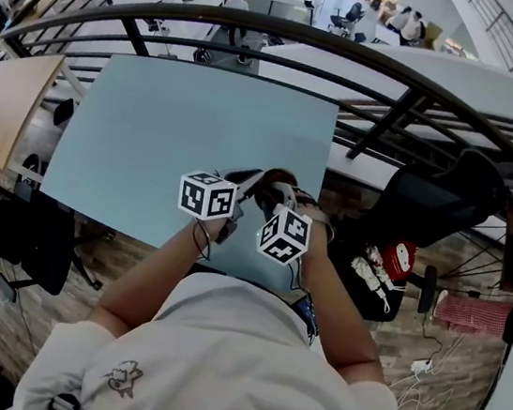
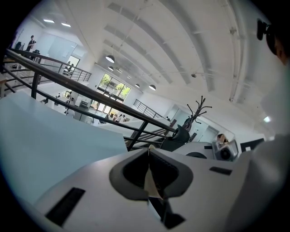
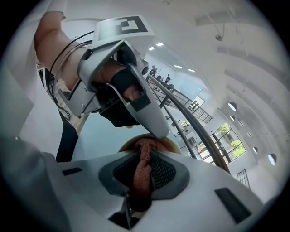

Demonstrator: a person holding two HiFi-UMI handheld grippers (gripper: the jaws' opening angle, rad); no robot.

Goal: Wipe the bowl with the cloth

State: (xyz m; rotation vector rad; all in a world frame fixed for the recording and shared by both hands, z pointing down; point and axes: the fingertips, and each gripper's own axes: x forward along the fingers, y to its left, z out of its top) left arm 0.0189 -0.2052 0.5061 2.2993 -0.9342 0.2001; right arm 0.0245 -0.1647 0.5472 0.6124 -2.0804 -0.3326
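Note:
The tan bowl point(image 1: 280, 177) is held up near the front edge of the light blue table point(image 1: 172, 131), between my two grippers. My left gripper point(image 1: 246, 185) is shut on the bowl's rim, which shows as a thin cream sliver point(image 2: 151, 182) between its pads. In the right gripper view the bowl point(image 3: 168, 144) lies just beyond the jaws, with the left gripper's fingers point(image 3: 149, 118) reaching down onto its edge. My right gripper point(image 3: 144, 156) is shut on a reddish-brown cloth point(image 3: 143, 174), whose end lies against the bowl. In the head view the right gripper point(image 1: 282, 195) is close against the bowl.
A black metal railing point(image 1: 370, 69) curves round the far and right sides of the table. A black chair point(image 1: 437, 201) and a red and white thing point(image 1: 398, 259) on the wooden floor are at the right. A wooden desk point(image 1: 6, 103) is at the left.

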